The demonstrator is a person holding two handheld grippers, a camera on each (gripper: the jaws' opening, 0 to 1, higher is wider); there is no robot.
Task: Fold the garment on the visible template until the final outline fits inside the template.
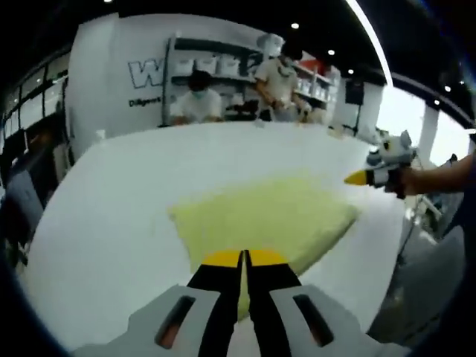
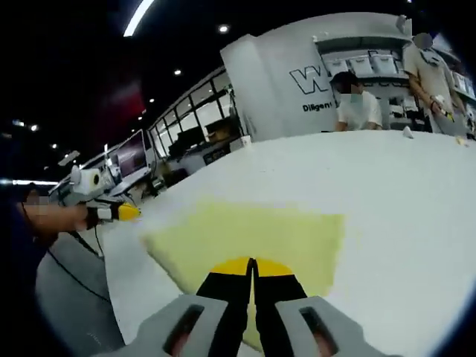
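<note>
With both the left gripper (image 1: 245, 256) and right gripper (image 2: 251, 264) closed and empty, the soft, limp yellow garment (image 1: 275, 216) is best pinched at its three o'clock corner.

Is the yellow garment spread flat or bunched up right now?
Flat: the yellow garment lies smooth on the white table, a trapezoid-like outline with straight edges, no visible bunching.

The garment (image 1: 271, 216) lies flat on the counter (image 1: 111, 193), near its front edge. The left tool (image 1: 245, 257) sits over the garment's near edge; the right tool (image 1: 357, 177) hangs beyond the counter's right side. Two people (image 1: 199, 98) stand behind the counter's far edge, before shelves (image 1: 216, 63).
</note>
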